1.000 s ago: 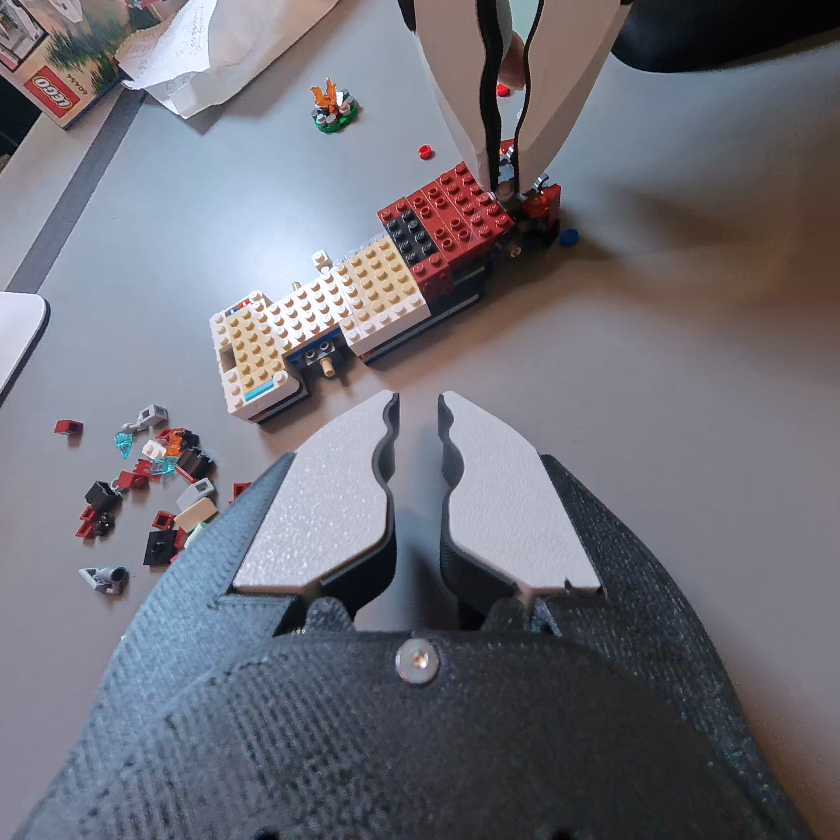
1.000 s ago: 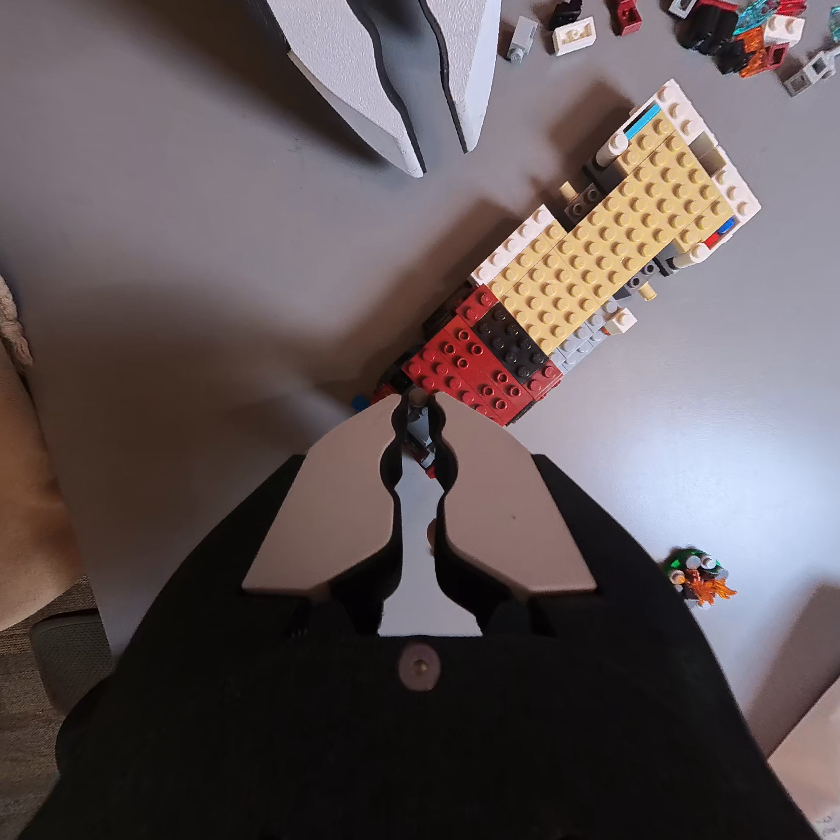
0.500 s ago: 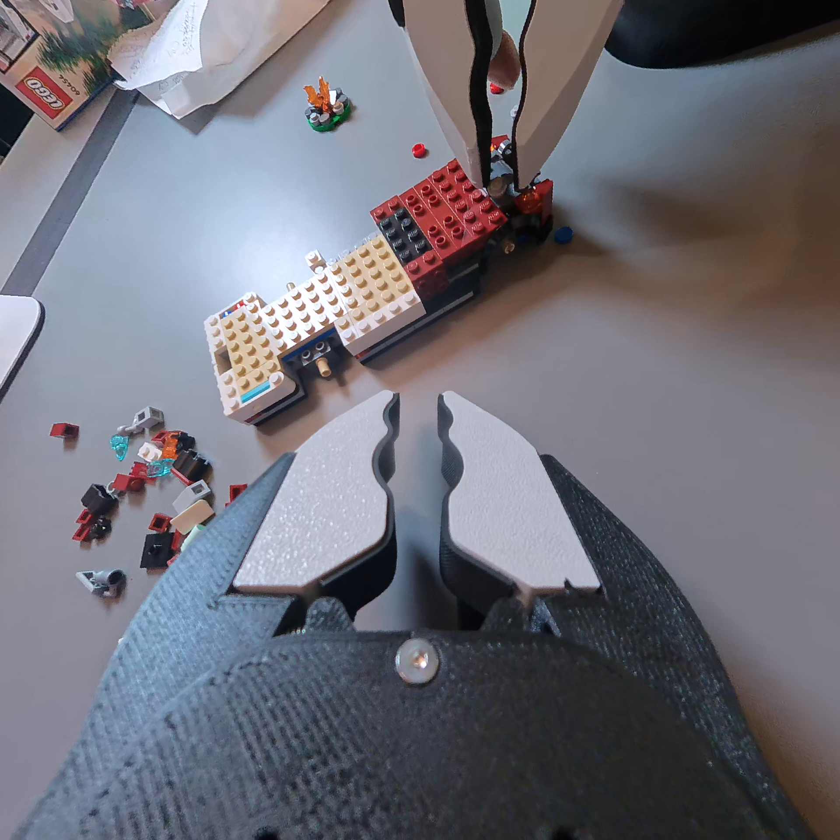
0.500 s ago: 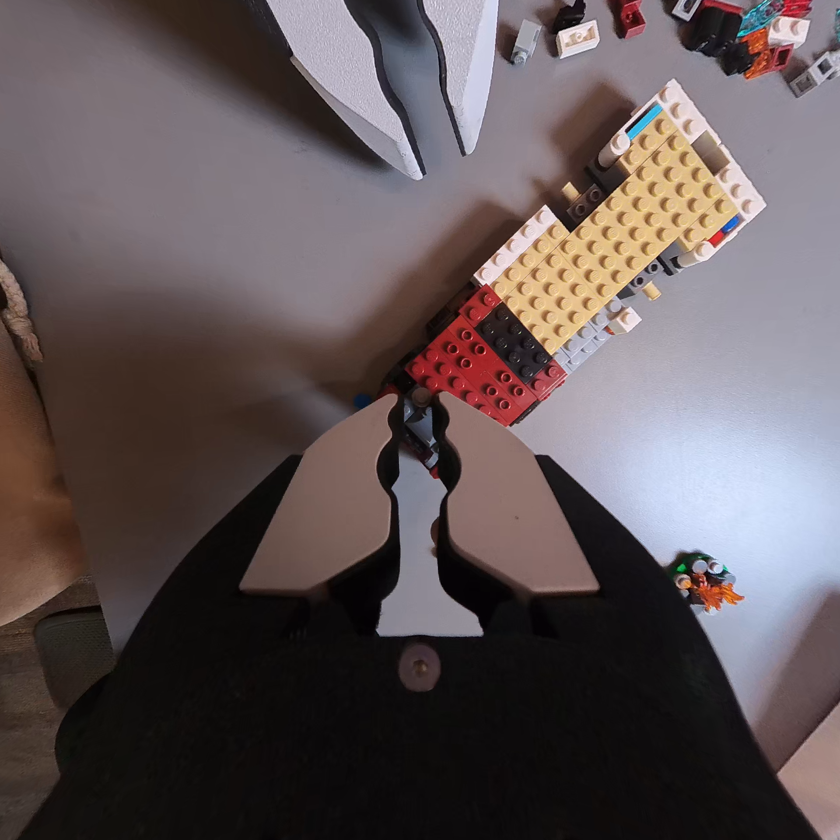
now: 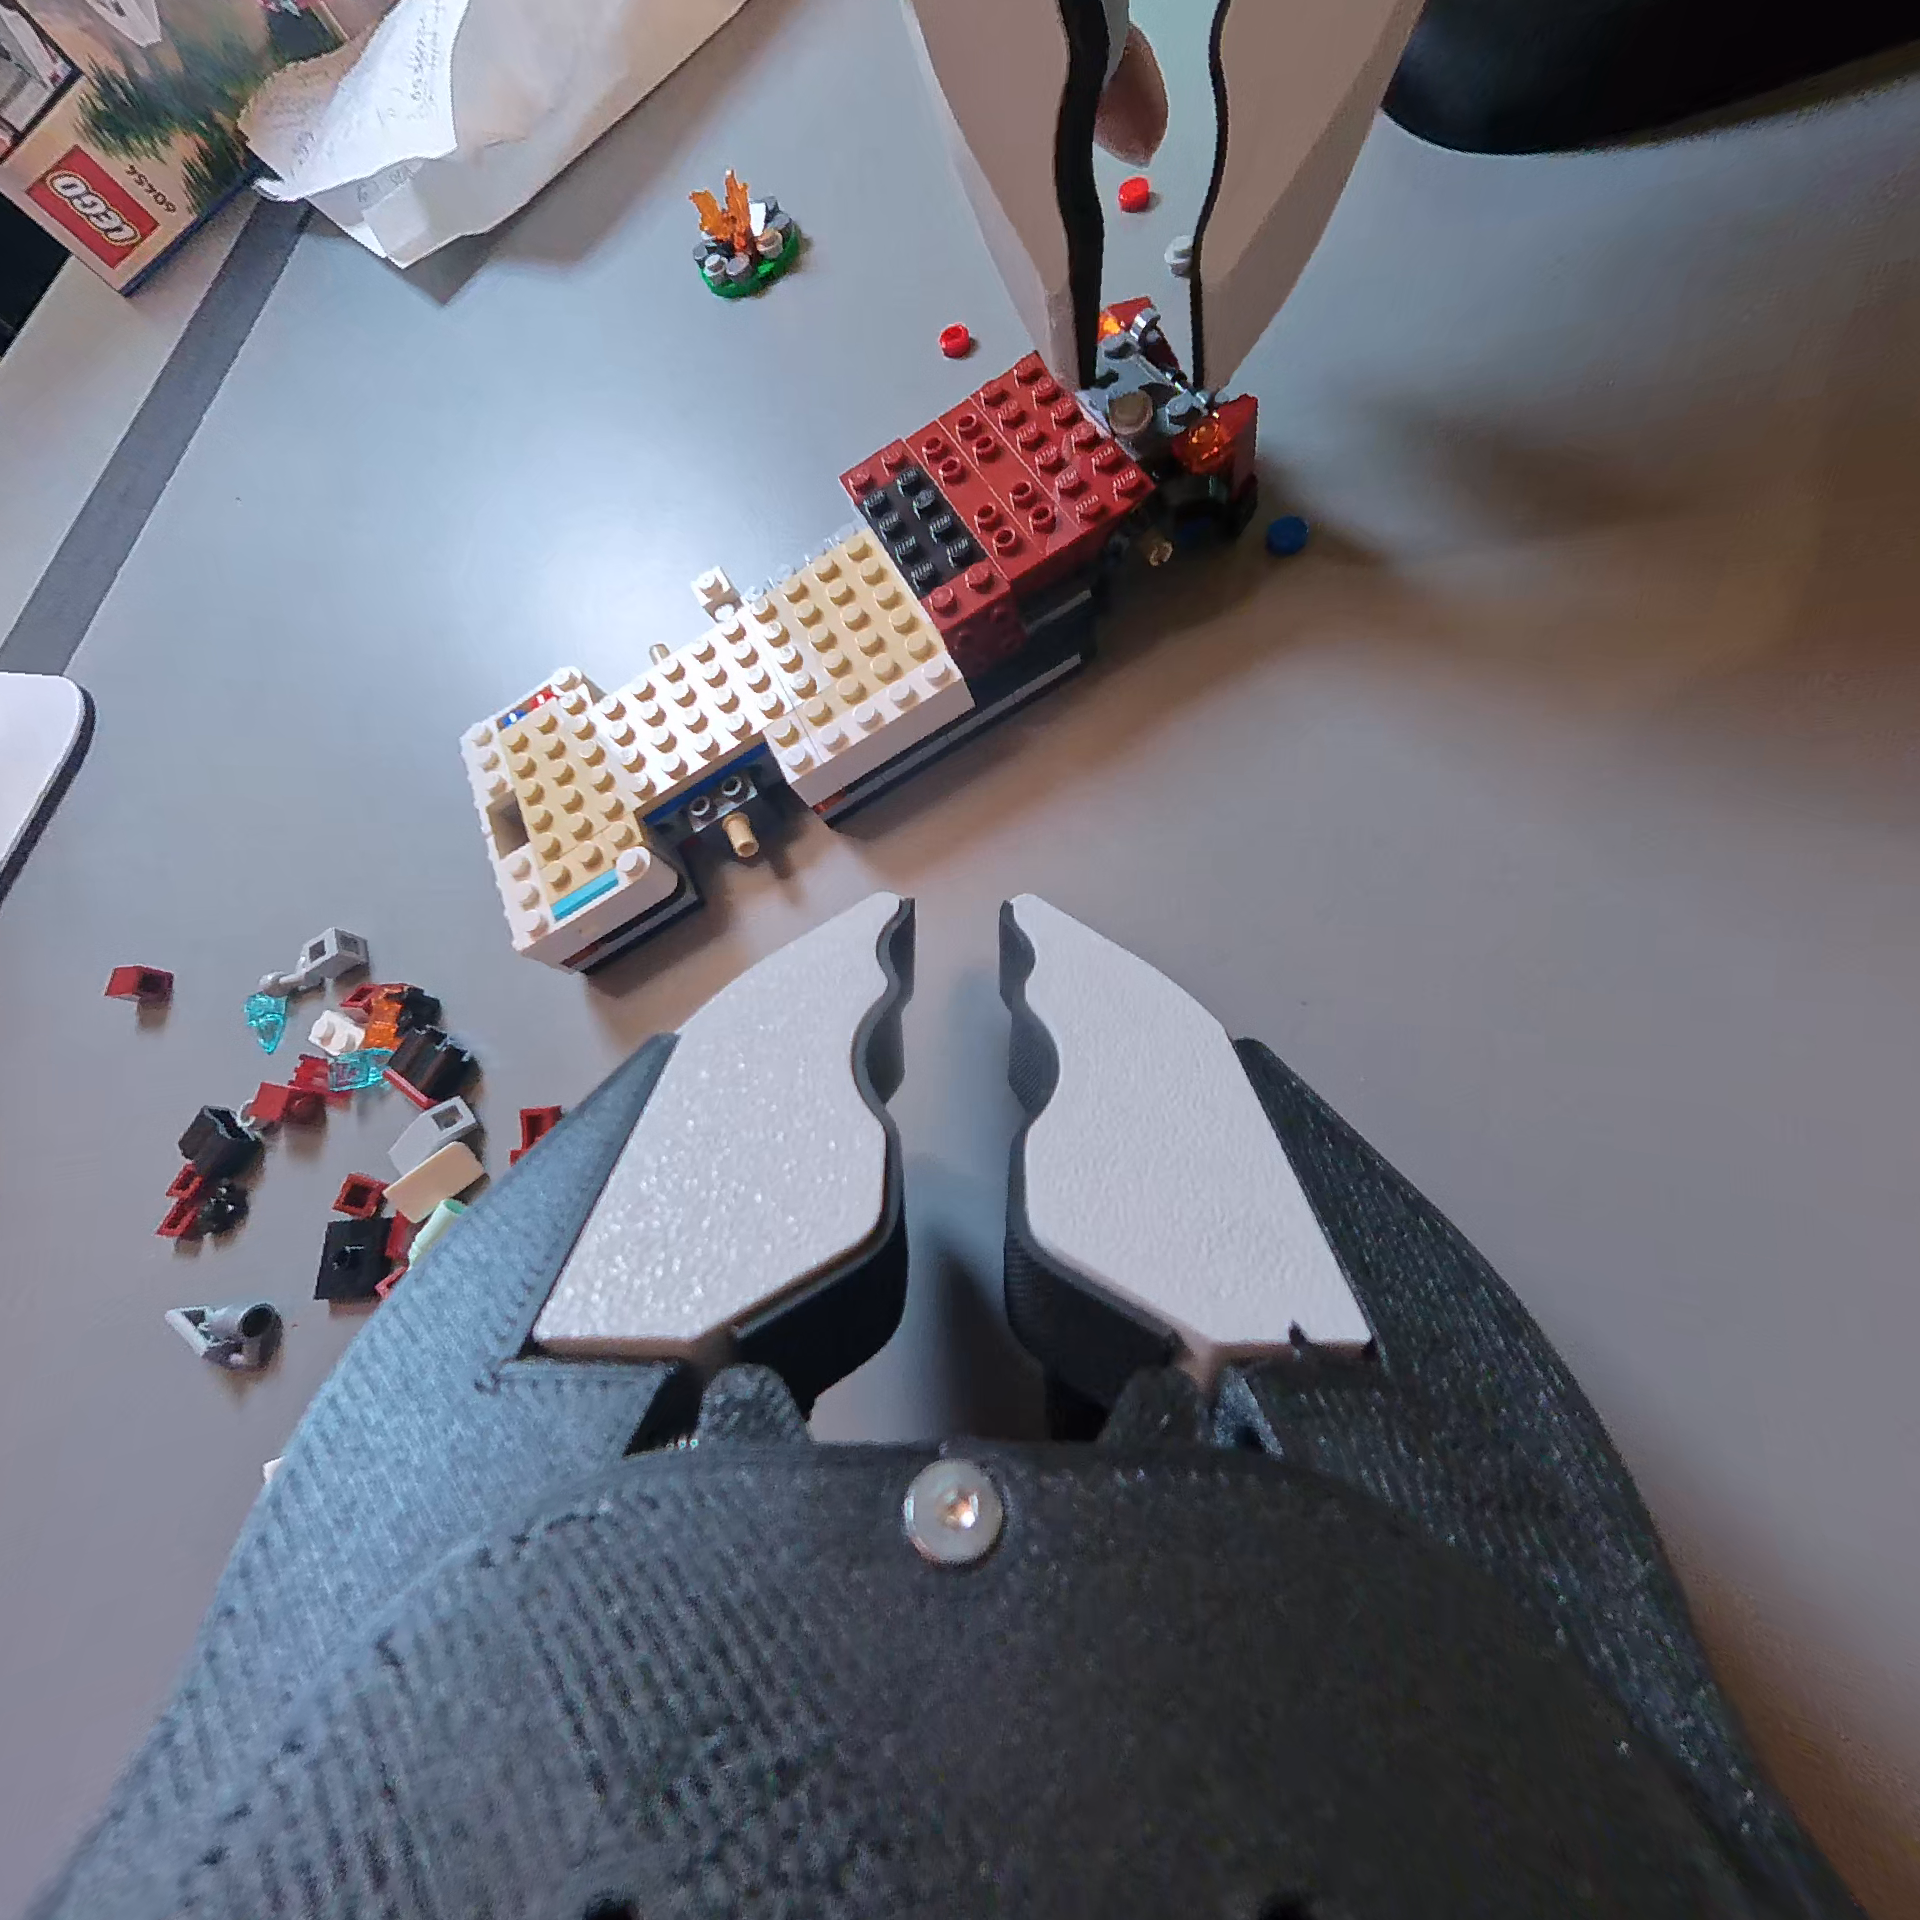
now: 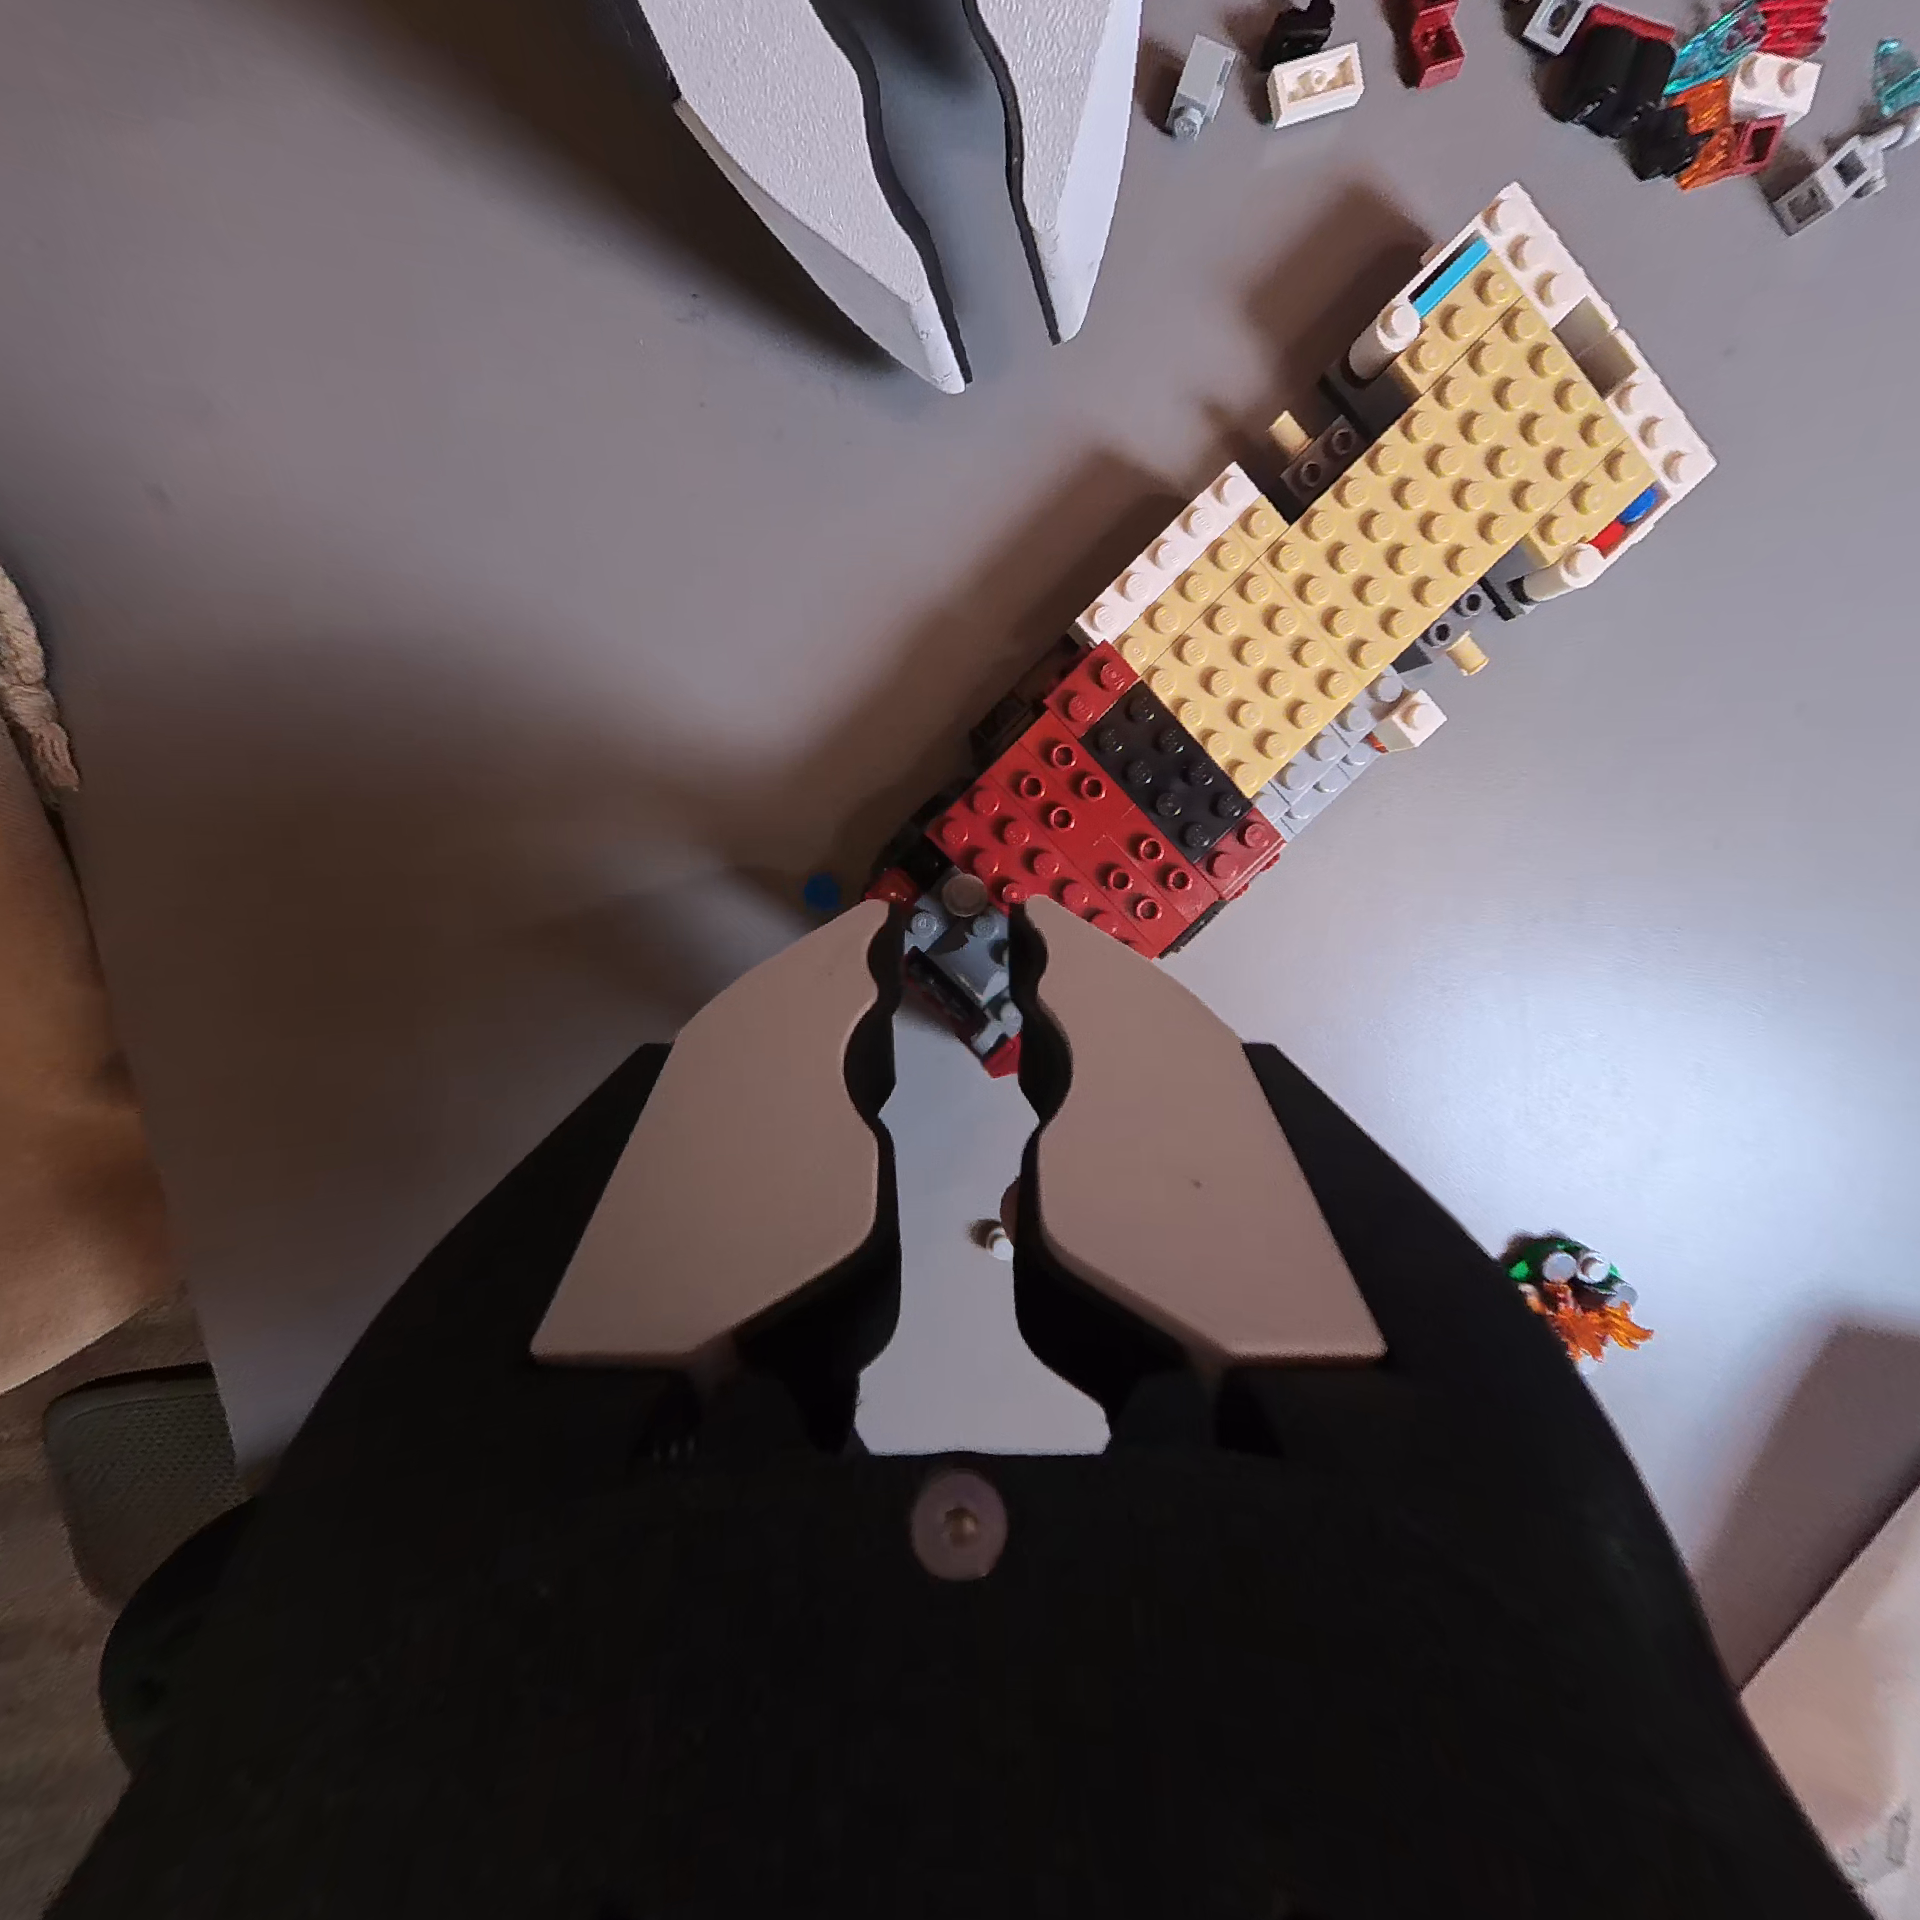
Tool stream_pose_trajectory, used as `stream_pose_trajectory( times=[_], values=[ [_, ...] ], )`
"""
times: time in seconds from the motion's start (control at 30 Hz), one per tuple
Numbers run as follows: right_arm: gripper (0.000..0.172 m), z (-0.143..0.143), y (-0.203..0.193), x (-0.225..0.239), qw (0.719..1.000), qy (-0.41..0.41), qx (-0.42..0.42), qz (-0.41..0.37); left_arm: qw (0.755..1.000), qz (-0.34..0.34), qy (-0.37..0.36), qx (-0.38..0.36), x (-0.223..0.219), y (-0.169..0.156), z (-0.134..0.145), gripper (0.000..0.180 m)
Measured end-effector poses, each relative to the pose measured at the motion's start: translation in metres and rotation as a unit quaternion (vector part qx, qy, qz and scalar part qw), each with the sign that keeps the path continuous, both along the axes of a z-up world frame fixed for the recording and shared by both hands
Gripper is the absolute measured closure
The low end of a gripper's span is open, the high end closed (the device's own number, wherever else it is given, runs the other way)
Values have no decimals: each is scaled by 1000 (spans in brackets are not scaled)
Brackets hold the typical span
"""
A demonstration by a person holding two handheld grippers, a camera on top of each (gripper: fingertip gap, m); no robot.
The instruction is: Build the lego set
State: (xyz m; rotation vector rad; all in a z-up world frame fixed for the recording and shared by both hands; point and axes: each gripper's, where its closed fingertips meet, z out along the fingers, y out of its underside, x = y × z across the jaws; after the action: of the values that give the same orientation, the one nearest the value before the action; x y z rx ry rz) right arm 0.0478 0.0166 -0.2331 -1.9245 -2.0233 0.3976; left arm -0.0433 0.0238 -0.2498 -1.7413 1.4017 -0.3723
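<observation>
A long brick model (image 5: pixel 831 665) lies on the grey table (image 5: pixel 1455 935), white and tan at one end, dark red and black at the other. My right gripper (image 6: pixel 951 914) is open. Its fingertips straddle the small grey and red part at the model's dark red end, where a round grey stud (image 6: pixel 964 894) sits. The left wrist view shows this gripper (image 5: pixel 1138 353) coming down from the top, with the stud (image 5: pixel 1130 414) between its tips. My left gripper (image 5: pixel 956 914) is open and empty, above bare table just short of the model's white end. It also shows in the right wrist view (image 6: pixel 1003 353).
A pile of loose small bricks (image 5: pixel 312 1091) lies left of my left gripper. A small campfire build (image 5: pixel 743 244), two red round studs (image 5: pixel 954 340) and a blue one (image 5: pixel 1285 535) lie around the model's red end. A box (image 5: pixel 94 156) and crumpled paper (image 5: pixel 436 104) lie at the far left. There is about 10 cm between the tips of the two grippers. My left tips are about 25 cm from the small campfire build (image 5: pixel 743 244), my right tips only 15 cm. Seen from the right wrist view (image 6: pixel 1558 1299) as well.
My right gripper's jaws have spread apart at the model's red end, and the round grey stud now shows on the grey part between the tips. My left gripper has stayed open and hardly moved.
</observation>
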Motion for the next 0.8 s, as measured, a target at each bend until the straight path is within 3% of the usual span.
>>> stream_pose_trajectory(
  times=[0.23,0.8],
  values=[
    [167,4,1,-5,1000,20,2,2,1000,0,3,-2,0,0,-2,165],
    [169,0,0,-2,1000,0,3,9,1000,-1,4,-1,-1,0,-1,165]
  ],
)
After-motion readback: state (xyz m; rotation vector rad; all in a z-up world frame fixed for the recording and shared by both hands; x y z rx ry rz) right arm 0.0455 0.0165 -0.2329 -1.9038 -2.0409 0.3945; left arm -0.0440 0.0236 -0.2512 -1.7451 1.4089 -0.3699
